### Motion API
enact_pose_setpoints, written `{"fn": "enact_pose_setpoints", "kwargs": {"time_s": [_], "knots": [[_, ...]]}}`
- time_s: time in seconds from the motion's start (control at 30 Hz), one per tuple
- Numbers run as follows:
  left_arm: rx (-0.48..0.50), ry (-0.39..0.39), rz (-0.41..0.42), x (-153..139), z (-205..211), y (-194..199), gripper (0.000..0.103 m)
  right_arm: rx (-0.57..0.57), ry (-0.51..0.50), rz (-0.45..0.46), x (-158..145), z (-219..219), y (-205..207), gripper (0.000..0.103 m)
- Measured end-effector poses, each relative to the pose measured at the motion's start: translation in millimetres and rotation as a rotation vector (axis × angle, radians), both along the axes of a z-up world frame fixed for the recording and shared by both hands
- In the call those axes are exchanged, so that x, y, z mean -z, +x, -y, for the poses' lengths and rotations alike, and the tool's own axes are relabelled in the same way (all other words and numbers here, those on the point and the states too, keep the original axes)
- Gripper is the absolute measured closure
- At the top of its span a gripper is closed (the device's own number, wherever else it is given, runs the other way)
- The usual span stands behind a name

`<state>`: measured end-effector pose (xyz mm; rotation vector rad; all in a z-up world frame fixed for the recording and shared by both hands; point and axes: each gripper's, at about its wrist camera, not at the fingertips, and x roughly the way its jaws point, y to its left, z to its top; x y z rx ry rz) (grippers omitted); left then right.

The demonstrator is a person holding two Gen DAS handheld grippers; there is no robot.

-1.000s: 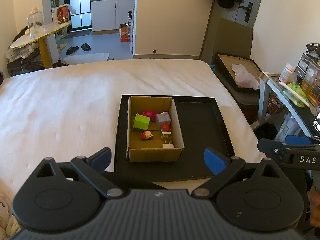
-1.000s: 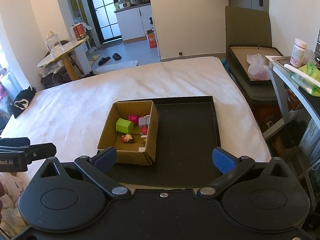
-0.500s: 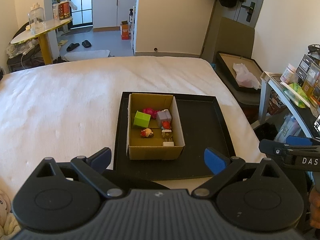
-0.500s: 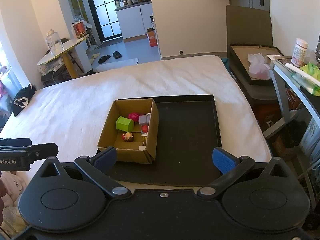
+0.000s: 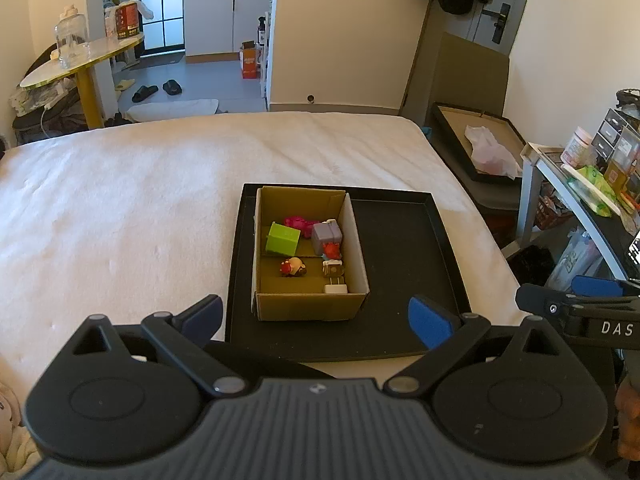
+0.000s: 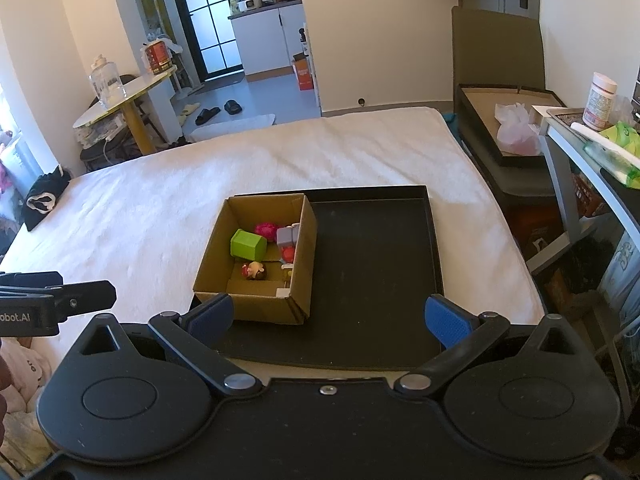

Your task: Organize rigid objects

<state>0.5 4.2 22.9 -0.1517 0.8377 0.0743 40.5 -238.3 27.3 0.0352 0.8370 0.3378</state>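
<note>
The box (image 5: 310, 298) of toys sits on the tray (image 5: 404, 264) ahead of both grippers, left (image 5: 316, 314) and right (image 6: 328, 318), each wide apart and empty.

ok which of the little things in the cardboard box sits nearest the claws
The small white plug-like block, against the open brown cardboard box's near wall at its right corner; the lime green cube and grey cube sit farther back.
</note>
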Motion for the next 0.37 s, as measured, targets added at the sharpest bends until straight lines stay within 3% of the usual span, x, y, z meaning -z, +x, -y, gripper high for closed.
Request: {"fn": "enact_pose_setpoints", "kwargs": {"time_s": [0.37], "knots": [[0.008,0.012,-0.002,1.2,2.8,-0.1,0.004,-0.01,0.003,-0.005,3.3,-0.6,0.4,0.0]]}}
